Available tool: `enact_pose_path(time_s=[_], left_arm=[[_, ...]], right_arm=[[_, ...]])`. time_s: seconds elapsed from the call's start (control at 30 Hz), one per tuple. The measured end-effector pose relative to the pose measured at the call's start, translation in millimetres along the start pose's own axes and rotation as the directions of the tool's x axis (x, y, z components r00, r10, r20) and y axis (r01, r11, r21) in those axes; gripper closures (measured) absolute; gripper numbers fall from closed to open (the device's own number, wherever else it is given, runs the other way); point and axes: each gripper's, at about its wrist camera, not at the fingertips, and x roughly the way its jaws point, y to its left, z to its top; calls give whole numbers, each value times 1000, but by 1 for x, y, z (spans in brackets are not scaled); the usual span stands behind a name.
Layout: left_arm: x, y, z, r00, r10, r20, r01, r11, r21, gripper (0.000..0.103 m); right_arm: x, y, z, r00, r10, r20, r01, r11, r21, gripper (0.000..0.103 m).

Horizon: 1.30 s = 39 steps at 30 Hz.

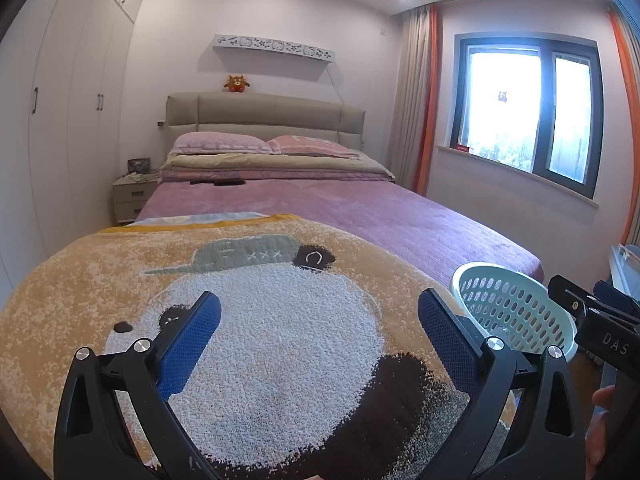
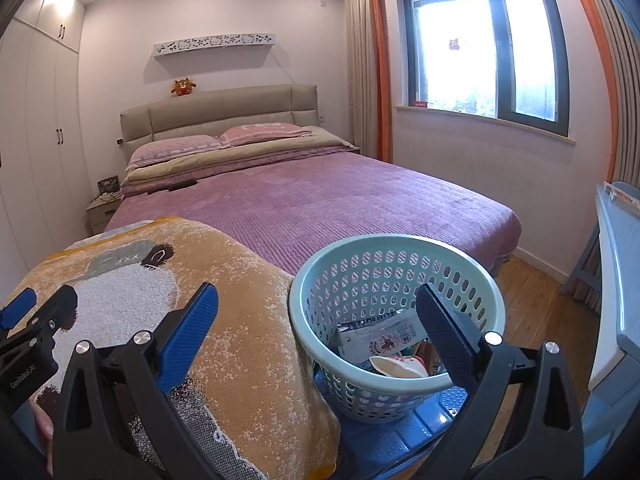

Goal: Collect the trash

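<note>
A pale green perforated basket stands on a blue stool at the foot of the bed, beside the panda blanket. Inside it lie wrappers and a white cup. My right gripper hovers open above the blanket edge and the basket, nothing between its blue-padded fingers. My left gripper is open over the panda blanket, holding nothing. The basket shows at the right in the left wrist view, with the right gripper's body next to it.
A bed with a purple cover, pillows and a beige headboard fills the room. Dark flat items lie near the pillows. A nightstand and white wardrobes stand at left. A window, orange curtains and a white desk are at right.
</note>
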Motion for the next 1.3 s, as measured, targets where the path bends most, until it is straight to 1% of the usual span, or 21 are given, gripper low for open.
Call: enact_pose_path(time_s=[0.5,1.07,1.3], left_arm=[[0,-1,0,1000,0,1,0,1000,8,7],[-2,-3,-1,1000,5,0,-5,1000,1,7],[-3,-2,2,1000,27,2,-27,1000,-1,7]], right_arm=[[4,-1,0,1000,10,-17,-10,1000,9,8],[5,4,-1,1000,4,-14,-4,1000,-9,8],[3,7,1,1000,-2,-16,1,1000,-15,8]])
